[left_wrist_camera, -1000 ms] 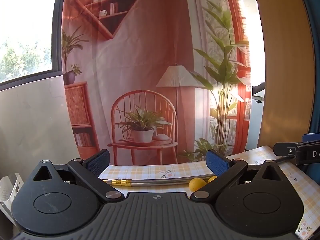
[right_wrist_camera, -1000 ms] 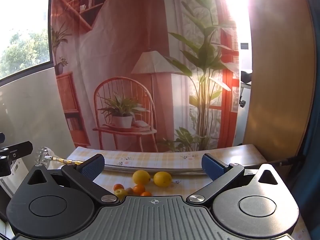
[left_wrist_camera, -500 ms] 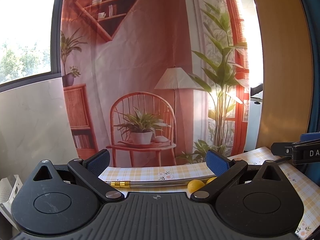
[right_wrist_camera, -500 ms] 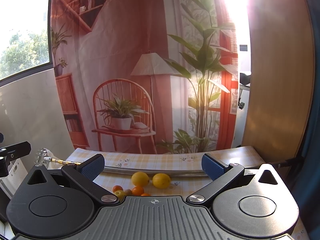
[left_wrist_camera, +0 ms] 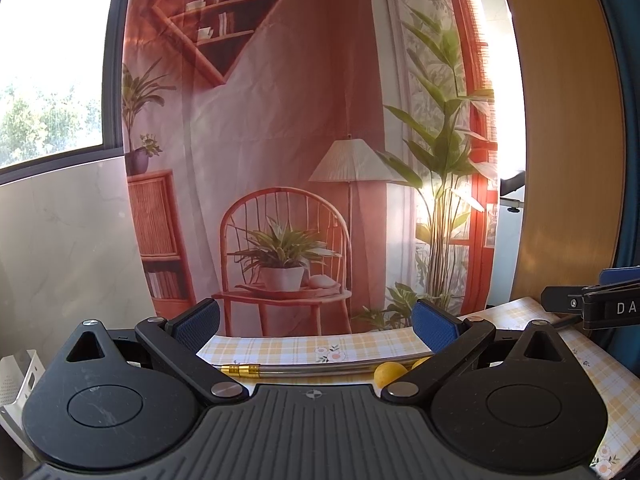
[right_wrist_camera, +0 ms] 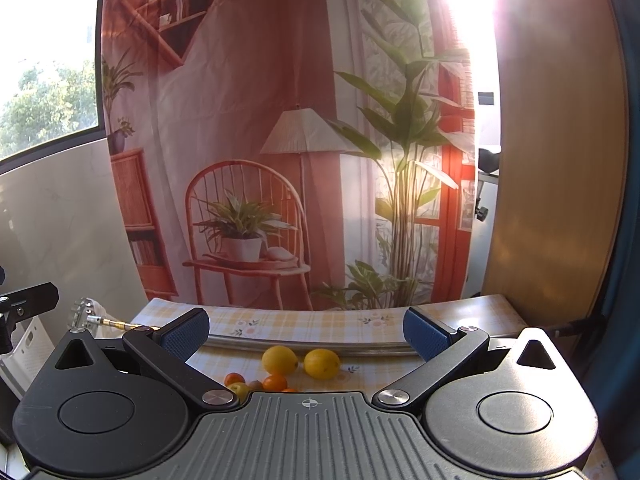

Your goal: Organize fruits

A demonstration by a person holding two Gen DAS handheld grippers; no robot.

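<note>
Both hand-held grippers are held level above the near edge of the table (right_wrist_camera: pixel 460 312), which is covered with a yellow-and-white checked cloth with small flowers. The left hand-held gripper (left_wrist_camera: pixel 316 320) is seen with its blue-padded fingers wide apart and nothing between them; the right hand-held gripper (right_wrist_camera: pixel 306 326) is likewise spread and empty.

Two round yellow lemons (right_wrist_camera: pixel 300 362) are seen side by side near the middle of the table, just in front of a long silver metal tube with a gold-coloured fitting (right_wrist_camera: pixel 304 344) that lies across the cloth. Nearer and to the left, a cluster of small orange and yellow-green fruits (right_wrist_camera: pixel 256 384) is partly hidden behind the right gripper's body. No bowl or tray for the fruit is visible.

No fruit has been grasped yet, so the task is judged to be at its start. A round lemon could be nudged and rolled toward the tube if one finger touches first. The small fruits sit close together, so neighbours could be scattered by a wide approach. Strong backlight at upper right may hinder aim
</note>
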